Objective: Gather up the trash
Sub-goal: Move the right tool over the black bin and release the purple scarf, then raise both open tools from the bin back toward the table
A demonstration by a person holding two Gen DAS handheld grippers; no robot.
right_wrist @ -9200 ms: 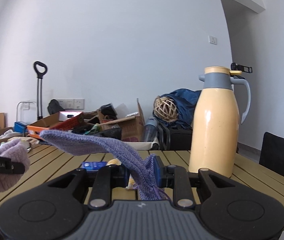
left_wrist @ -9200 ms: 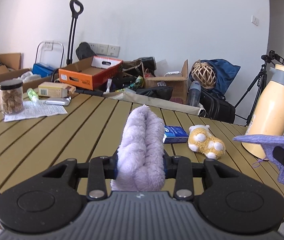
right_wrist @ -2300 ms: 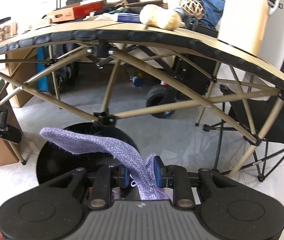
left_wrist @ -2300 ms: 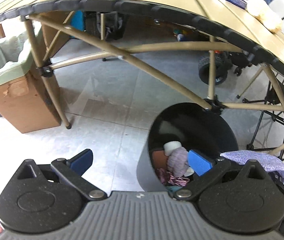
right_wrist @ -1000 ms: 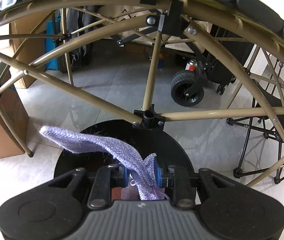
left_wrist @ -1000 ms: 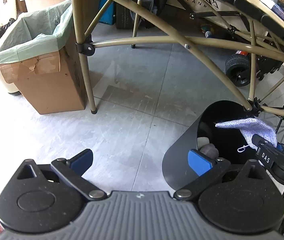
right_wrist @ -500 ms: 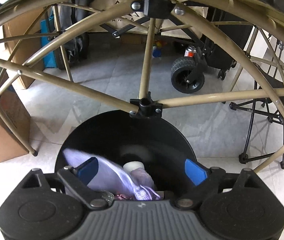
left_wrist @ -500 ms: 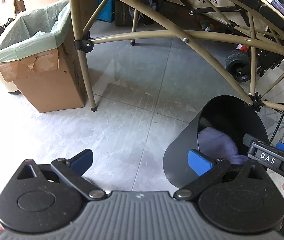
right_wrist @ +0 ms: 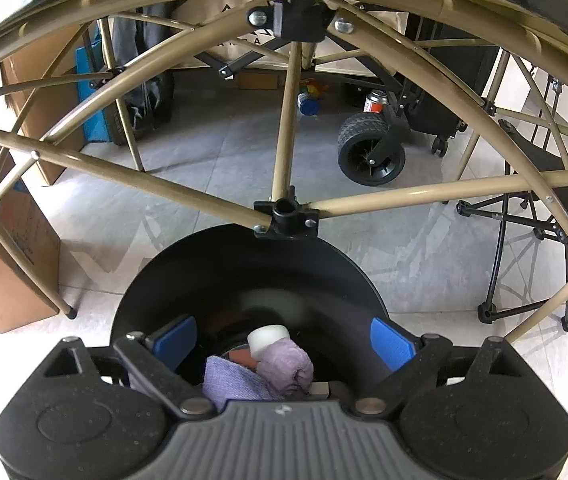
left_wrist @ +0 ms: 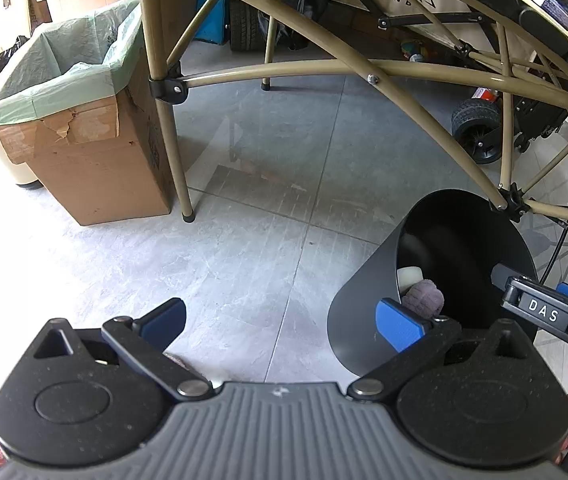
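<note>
A black round bin [right_wrist: 244, 264] stands on the floor under the table frame, and shows as the same bin [left_wrist: 367, 320] in the left wrist view. Inside it lie a flat purple knitted cloth [right_wrist: 232, 384], a fluffy lilac cloth [right_wrist: 287, 364] and a white roll [right_wrist: 268, 338]. My right gripper [right_wrist: 282, 344] hangs open over the bin mouth with nothing between its blue pads. My left gripper [left_wrist: 280, 324] is open and empty above the floor, just left of the bin. The right gripper [left_wrist: 551, 312] shows at the bin's far side in the left view.
Tan folding-table legs and cross bars [right_wrist: 287, 216] crowd the space right behind the bin. A cardboard box with a green liner [left_wrist: 76, 128] stands at the left. A black wheel [right_wrist: 371, 152], a folding chair frame [right_wrist: 523, 216] and bags lie beyond. Grey tile floor [left_wrist: 244, 184] lies between box and bin.
The right gripper opened and let go of the purple knitted cloth, which dropped into the bin beside the lilac cloth. The left gripper stayed open in place.
</note>
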